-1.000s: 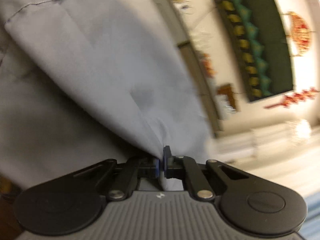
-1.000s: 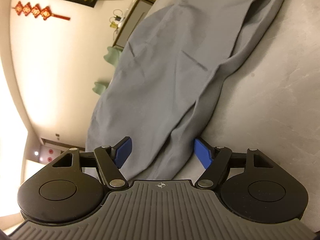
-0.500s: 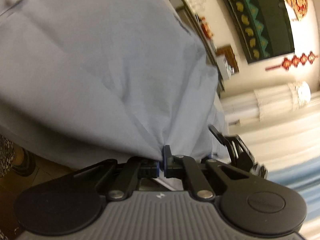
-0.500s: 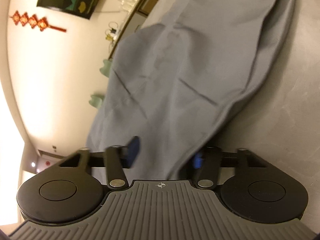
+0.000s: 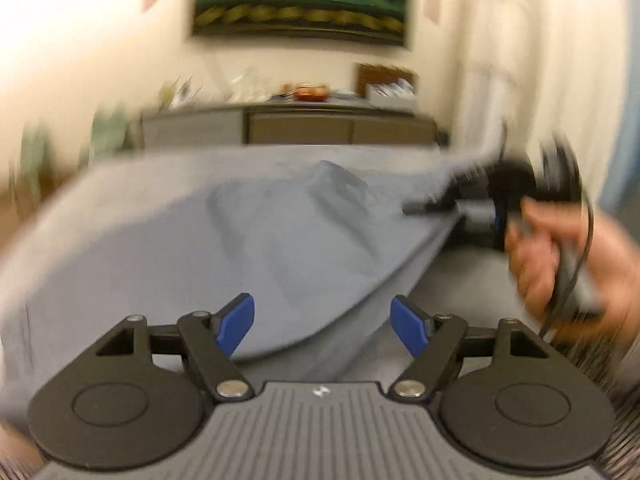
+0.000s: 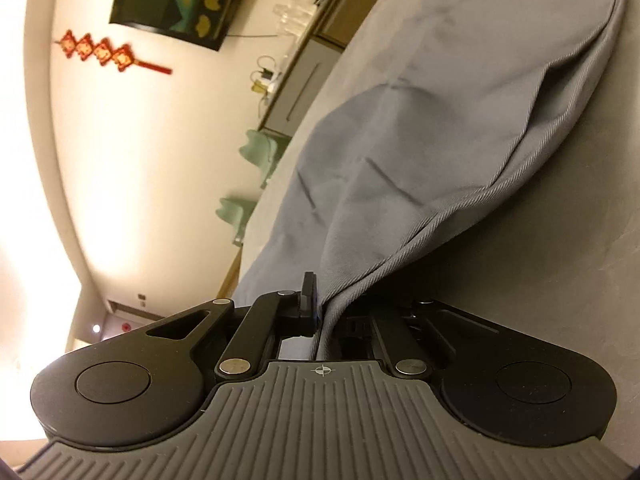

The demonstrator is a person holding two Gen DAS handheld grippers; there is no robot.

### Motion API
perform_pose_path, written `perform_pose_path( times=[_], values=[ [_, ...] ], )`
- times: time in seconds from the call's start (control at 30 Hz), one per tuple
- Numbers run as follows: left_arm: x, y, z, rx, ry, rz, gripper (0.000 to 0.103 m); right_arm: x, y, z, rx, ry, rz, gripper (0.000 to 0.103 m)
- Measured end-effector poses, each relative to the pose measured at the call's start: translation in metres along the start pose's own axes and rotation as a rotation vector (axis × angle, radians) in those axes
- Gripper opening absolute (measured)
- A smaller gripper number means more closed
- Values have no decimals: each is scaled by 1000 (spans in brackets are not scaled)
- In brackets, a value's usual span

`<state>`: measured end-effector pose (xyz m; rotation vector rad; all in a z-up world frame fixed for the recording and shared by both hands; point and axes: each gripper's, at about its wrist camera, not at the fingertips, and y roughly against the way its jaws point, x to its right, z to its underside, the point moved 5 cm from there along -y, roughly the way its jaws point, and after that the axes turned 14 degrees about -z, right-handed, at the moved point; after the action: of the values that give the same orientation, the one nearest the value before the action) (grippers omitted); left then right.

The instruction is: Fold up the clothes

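A grey-blue garment [image 5: 248, 236] lies spread over the grey table [image 5: 464, 276]. In the blurred left wrist view my left gripper [image 5: 322, 324] has its blue pads [image 5: 236, 322] wide apart and still opening. A fold of the cloth lies under and between them, and neither pad presses on it. To the right a hand [image 5: 560, 256] holds my right gripper [image 5: 432, 206], clamped on the garment's right edge. The right wrist view shows that gripper [image 6: 320, 304] shut on the garment's hemmed edge [image 6: 400, 252], the cloth bunched between the pads.
A low sideboard [image 5: 304, 128] with small items stands against the far wall under a dark framed picture [image 5: 300, 0]. Red hanging ornaments [image 6: 108, 54] are on the wall. Pale green chairs [image 6: 256, 152] stand beyond the table's far edge. Bare table [image 6: 560, 240] lies beside the garment.
My left gripper let go of the cloth, opened wide and rolled upright while swinging round. My right gripper closed from wide open onto the garment's edge.
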<state>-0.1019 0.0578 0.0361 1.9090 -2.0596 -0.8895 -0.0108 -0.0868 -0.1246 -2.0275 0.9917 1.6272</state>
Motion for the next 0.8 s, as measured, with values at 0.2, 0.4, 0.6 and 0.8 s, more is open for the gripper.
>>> perform_pose_path(
  times=[0.2, 0.4, 0.6, 0.8],
  values=[
    [55, -64, 29, 18, -391, -168, 69, -8, 15, -4, -12, 1, -46, 3],
    [19, -80, 24, -26, -327, -228, 3, 10, 29, -5, -5, -60, -42, 7],
    [2, -37, -3, 47, -270, -253, 3, 61, 57, -33, 145, -215, 57, 49],
    [-19, -51, -36, 27, -190, -224, 3, 95, 101, -109, 386, -227, 183, 36]
  ],
)
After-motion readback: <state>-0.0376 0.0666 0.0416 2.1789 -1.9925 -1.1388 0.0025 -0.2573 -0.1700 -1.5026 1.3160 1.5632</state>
